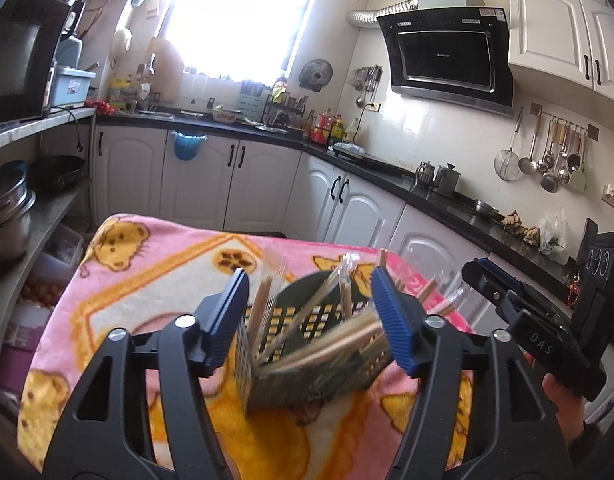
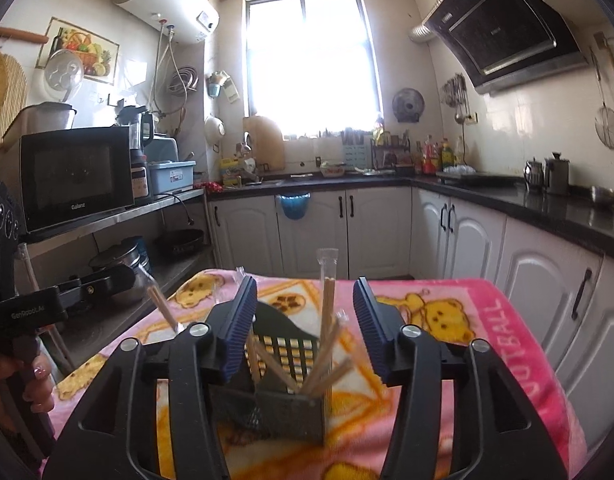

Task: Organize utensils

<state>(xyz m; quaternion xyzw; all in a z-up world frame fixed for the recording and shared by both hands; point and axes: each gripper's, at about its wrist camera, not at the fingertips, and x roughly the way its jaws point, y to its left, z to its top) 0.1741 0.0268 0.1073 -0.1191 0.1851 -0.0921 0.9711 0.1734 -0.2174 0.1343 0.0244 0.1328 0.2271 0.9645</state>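
Standing on a pink blanket [image 2: 459, 320] printed with yellow bears, a dark grey utensil holder [image 2: 285, 396] is taking up the middle of both wrist views. Its walls are perforated with a grid of small square holes, and its back panel is rising into a rounded top. Wooden chopsticks [image 2: 327, 344] are leaning out of it at different angles, some fanning sideways, one pair standing nearly upright inside a clear plastic sleeve [image 2: 327, 264] that is poking well above the rim. In the left wrist view the holder [image 1: 307, 356] is looking blurred, with several chopsticks [image 1: 335, 346] lying almost flat across its opening and others sticking up near the far wall.

Both pairs of tongs are standing apart. The left gripper [image 1: 311, 316] is framing the holder between its blue ribbed pads [image 1: 391, 320], which are not pressing on anything. The right gripper [image 2: 303, 324] is likewise spreading its pads [image 2: 237, 328] on either side of the holder and the sticks, clamped on nothing. A hand [image 2: 11, 380] is gripping the left tool's handle at the edge of the right wrist view.
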